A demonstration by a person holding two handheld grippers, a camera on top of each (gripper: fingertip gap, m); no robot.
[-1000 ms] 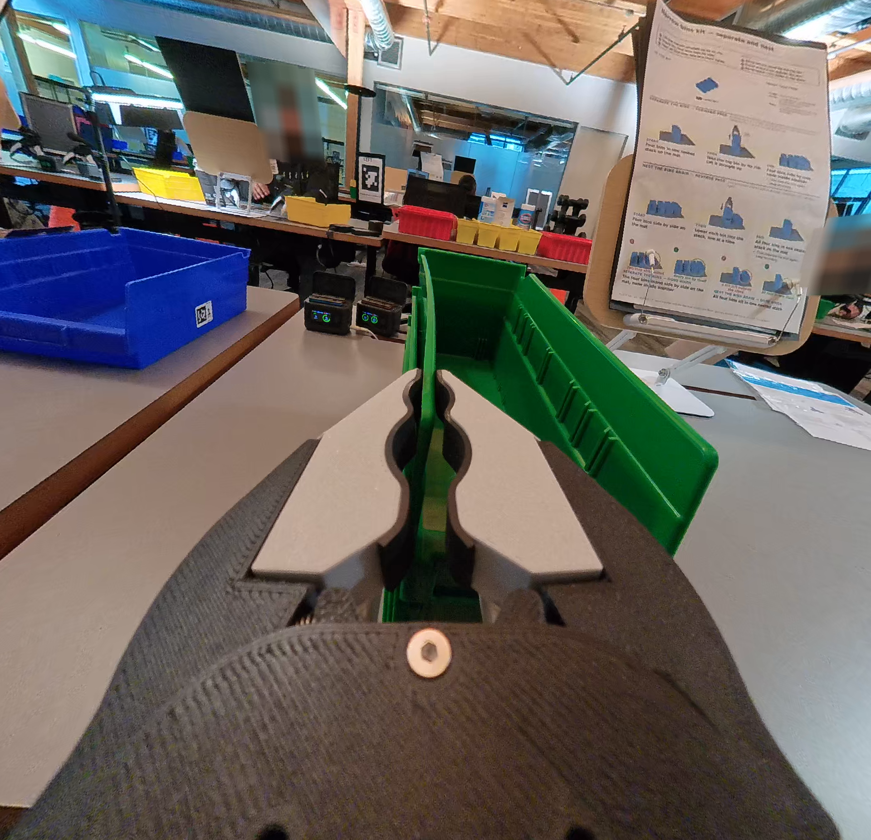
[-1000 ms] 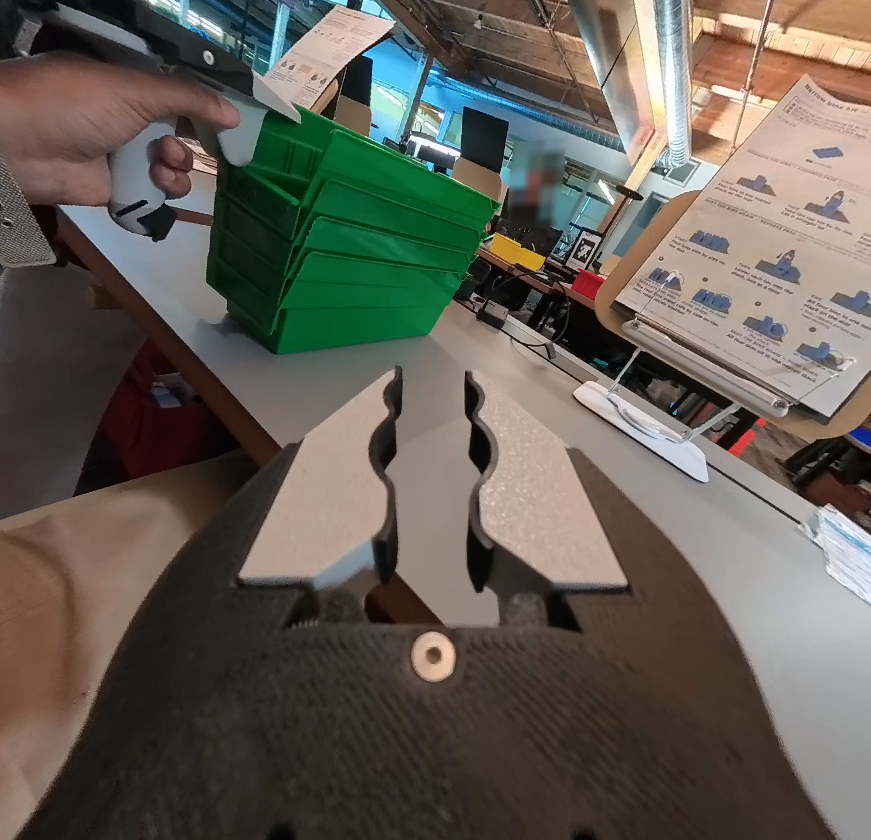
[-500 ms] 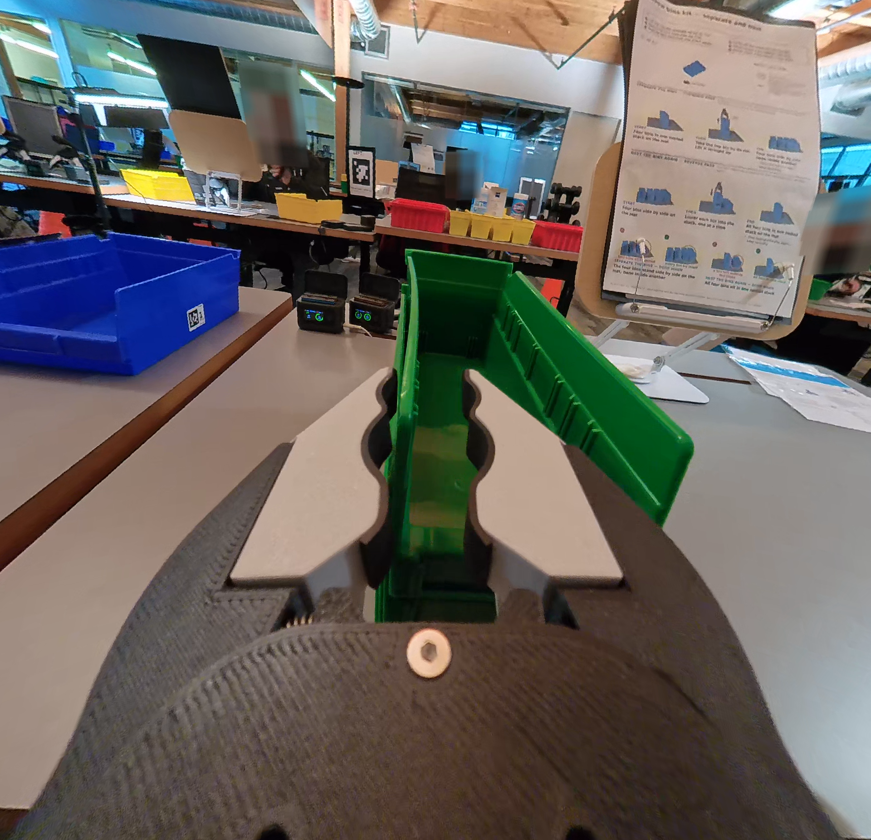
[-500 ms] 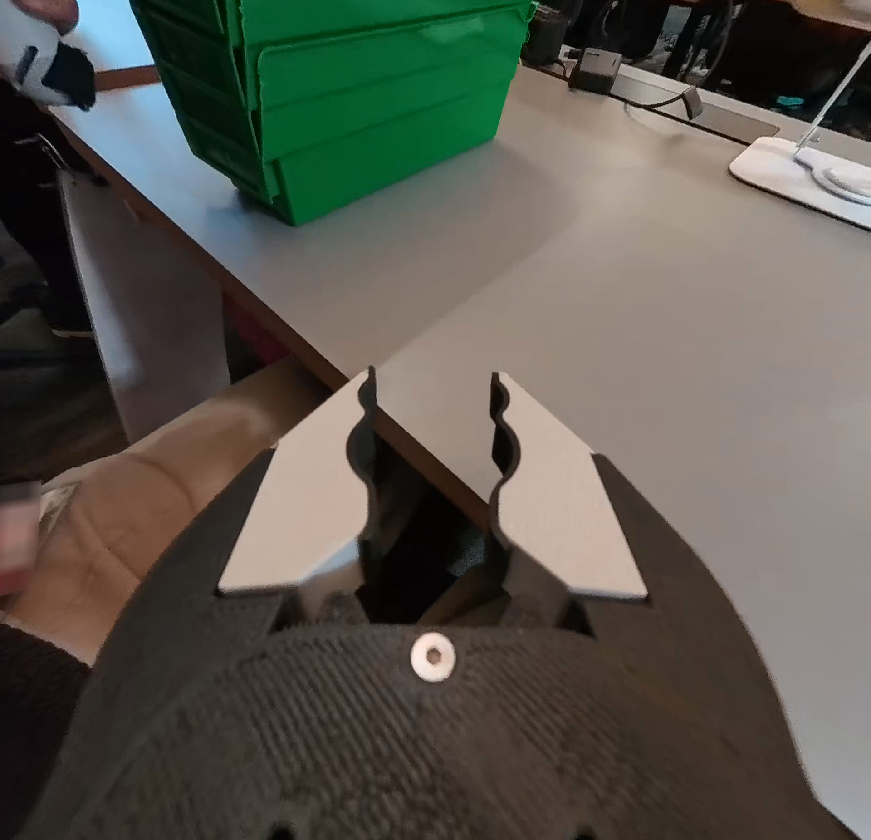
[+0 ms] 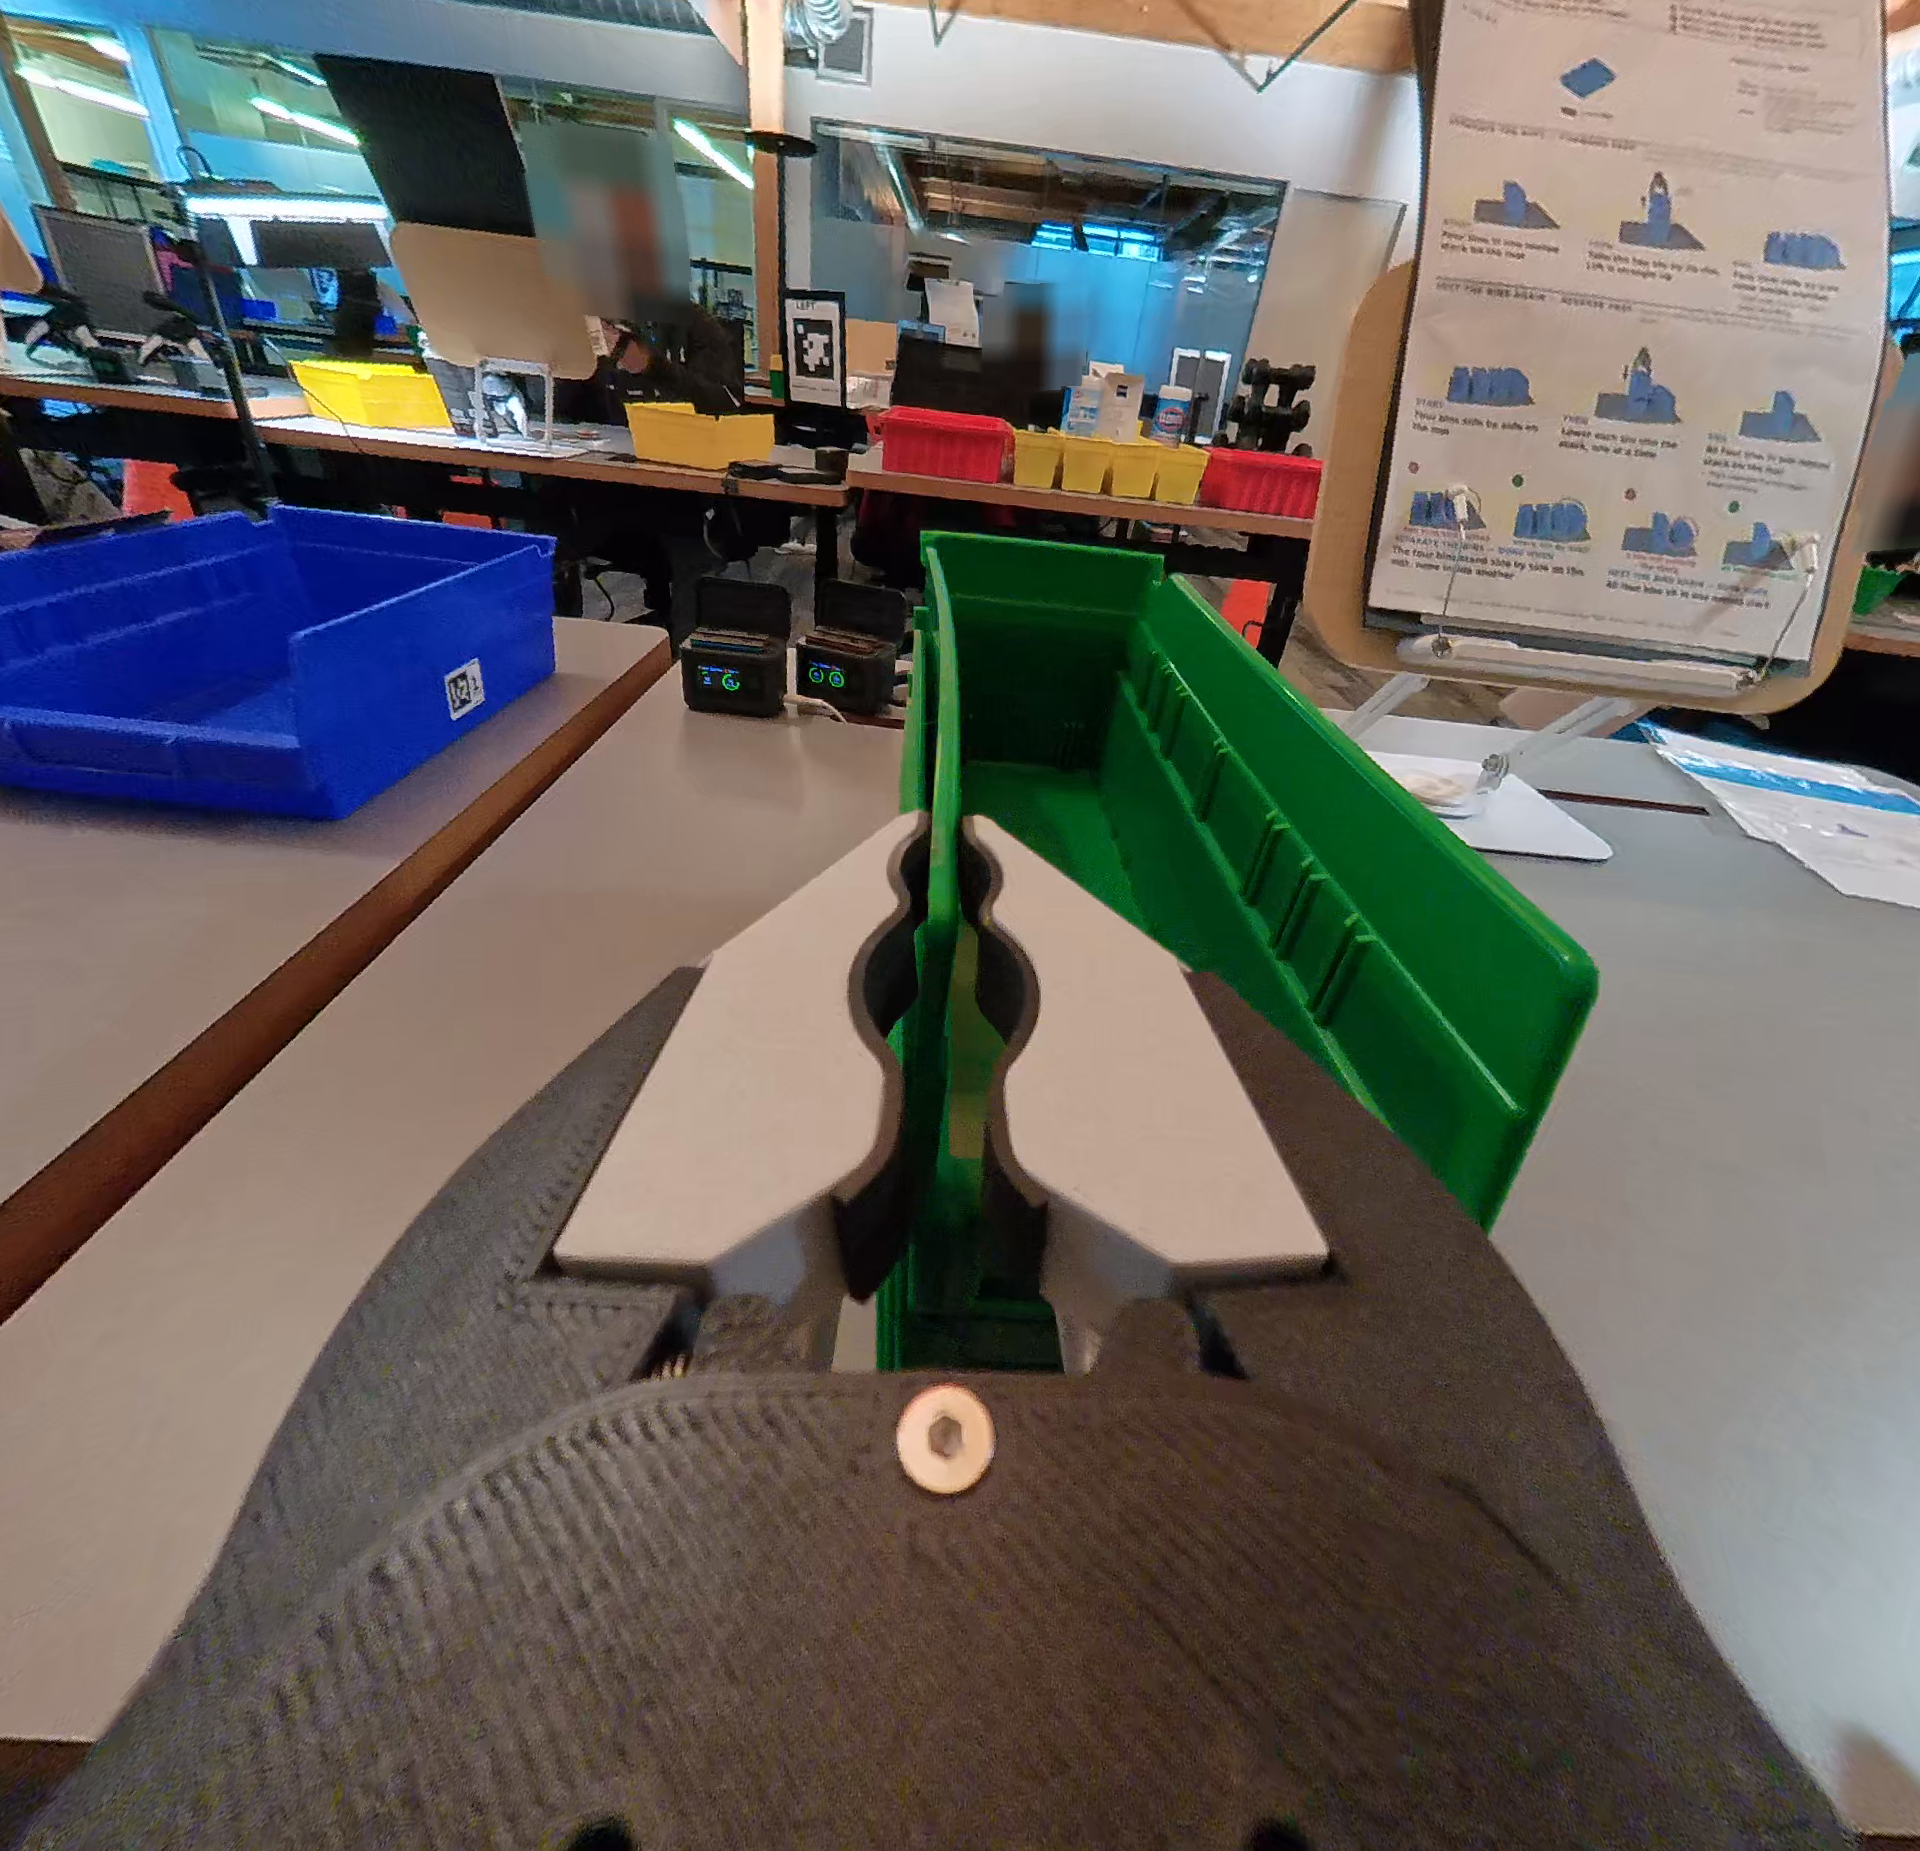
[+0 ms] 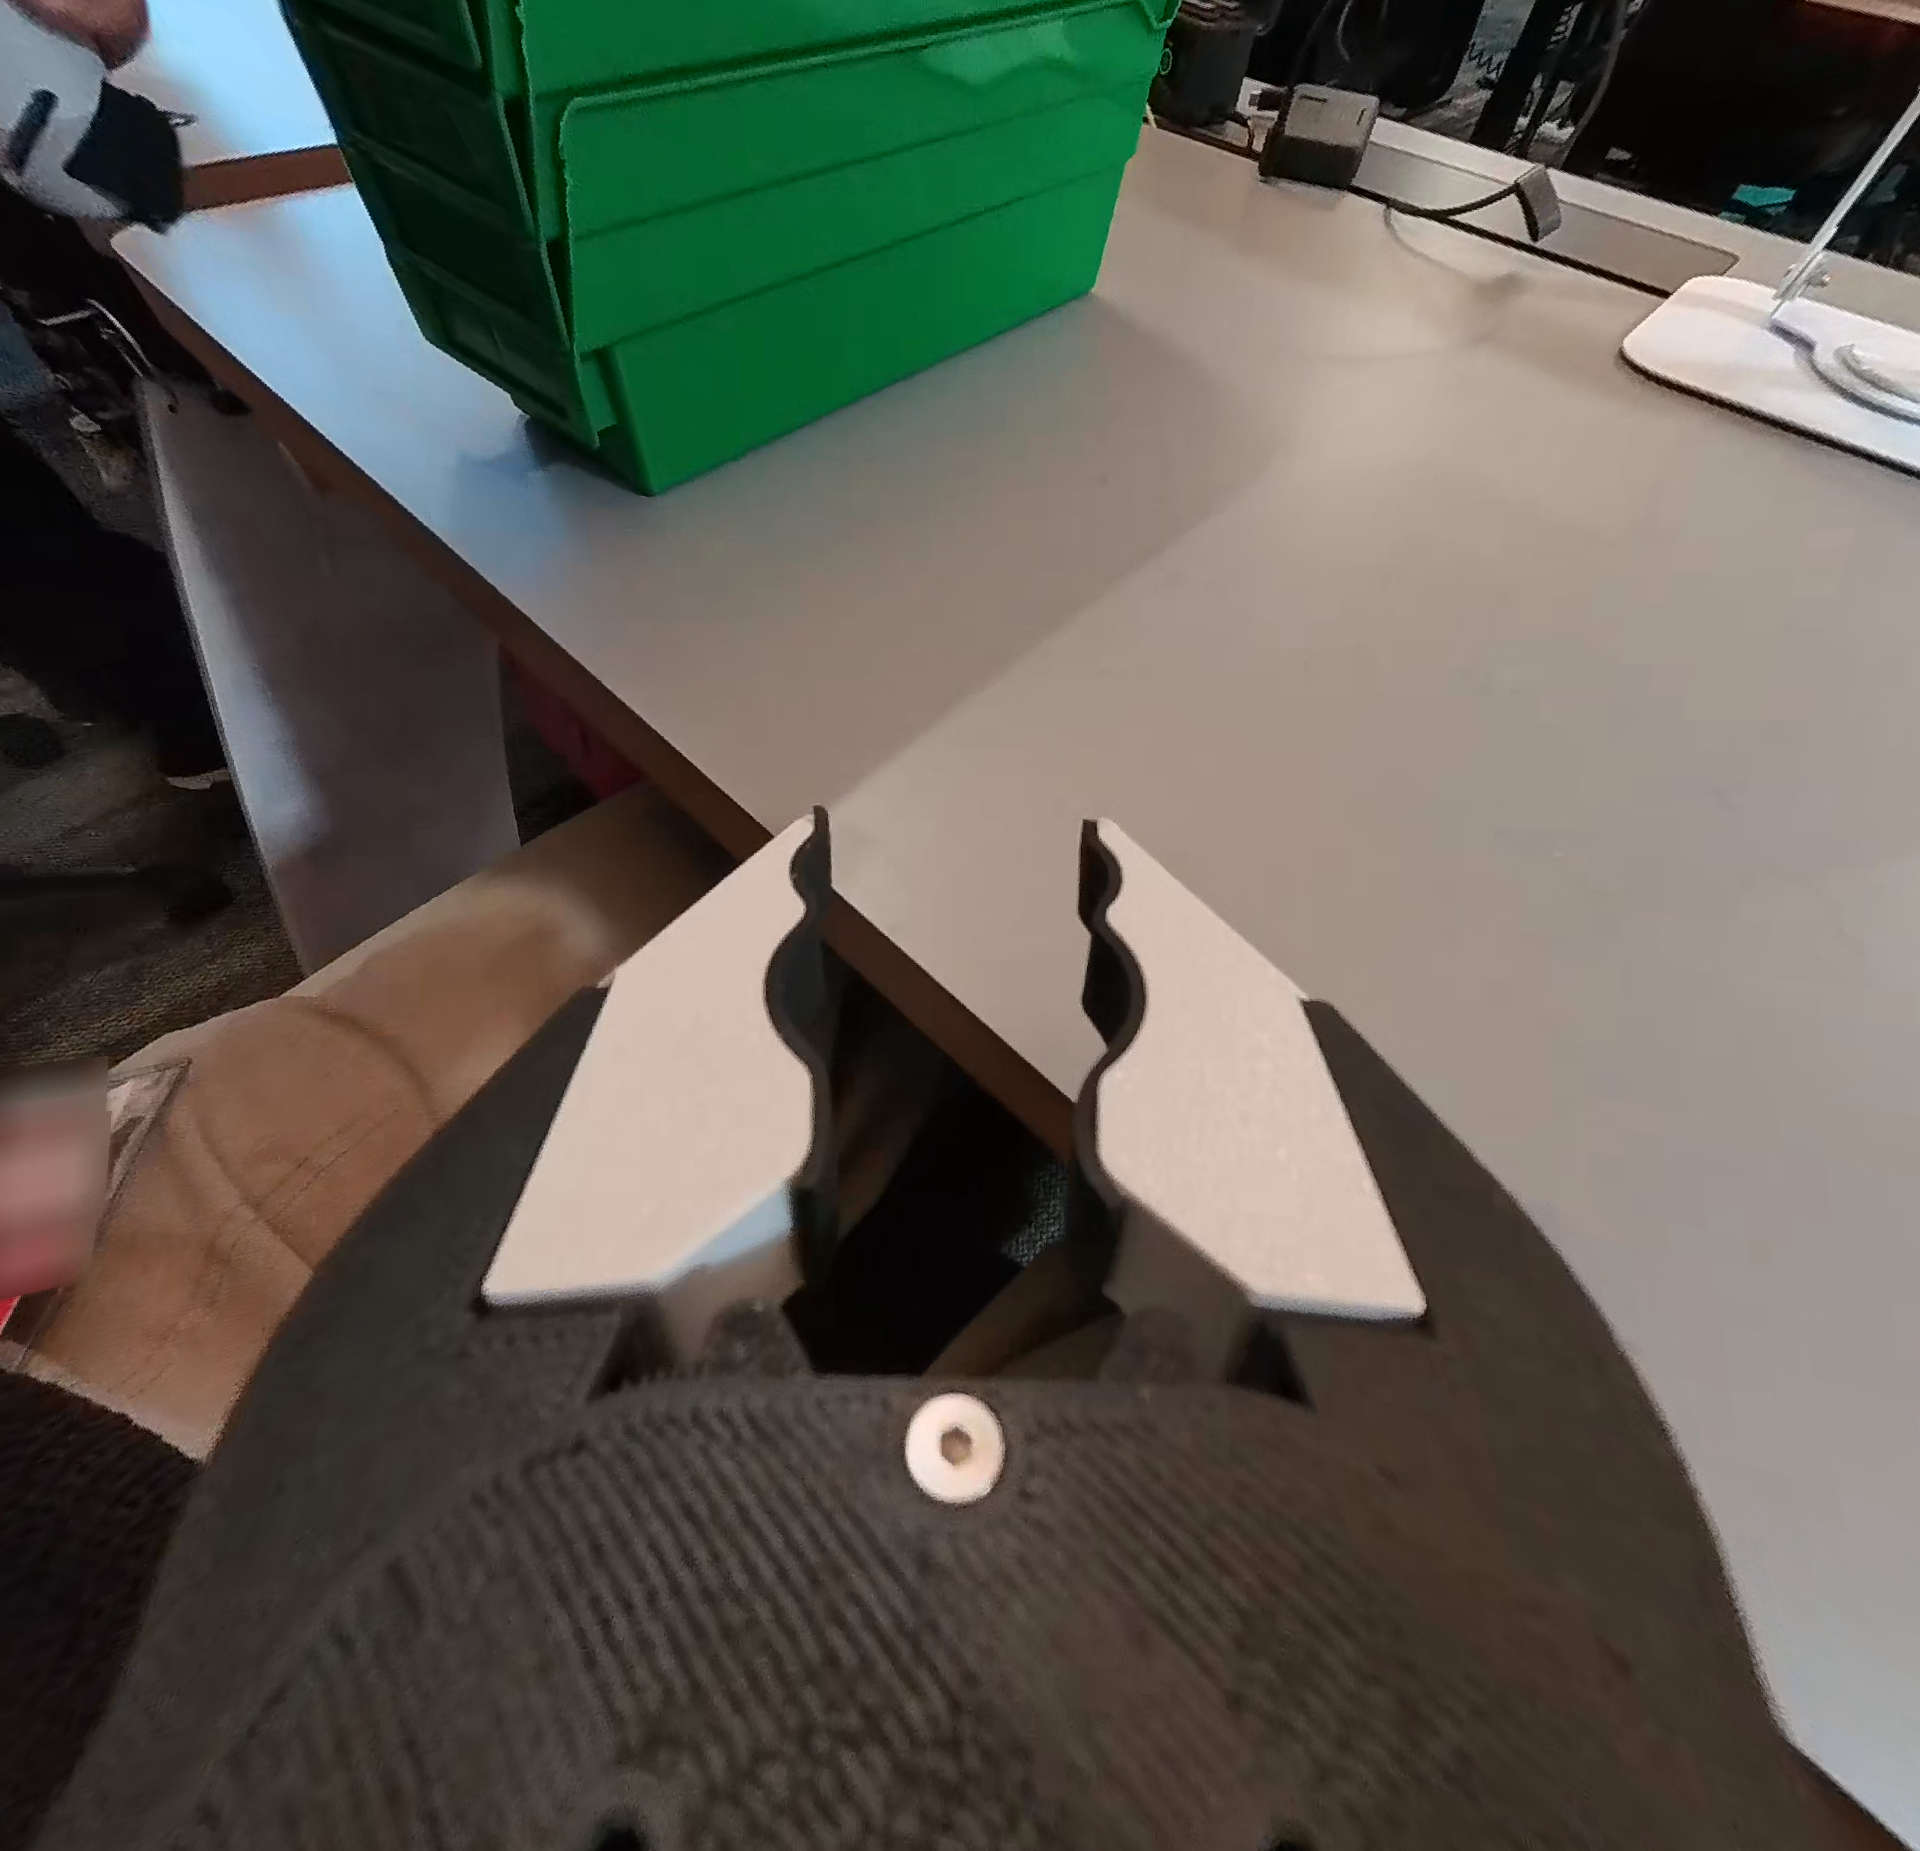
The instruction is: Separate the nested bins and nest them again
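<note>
Four green bins [image 6: 810, 212] sit one inside the other on my grey table [image 6: 1403, 710], as well as I can count their stepped sides in the right wrist view. I will use this stack as my landmark.

My left gripper [image 5: 943, 833] is at the top of the stack. Its two fingers are pinched tight on the left side wall of the top bin [image 5: 1226, 845], with the thin green wall squeezed between them. The top bin looks long and narrow from here, and I can see down inside it to its floor and far end wall. In the right wrist view the stack's bottom bin rests flat on the table, close to the table's near edge.

My right gripper [image 6: 954, 835] is well apart from the stack, on the near side. Its fingers are spread wide and nothing is between them. It hangs over the table's edge, with part of the table and part of the dark space under it showing in the gap.

Left of the stack, on the next table, lies a blue tray [image 5: 312, 679]. Just behind the stack are two small black boxes [image 5: 790, 658] with little glowing screens. Right of the stack stands a picture sheet [image 5: 1631, 295] on a stand, and its white foot [image 6: 1787, 367] rests on my table. Some papers [image 5: 1829, 825] lie farther right of the stack. Far behind the stack are long desks with yellow bins [image 5: 701, 435] and red bins [image 5: 940, 445].
</note>
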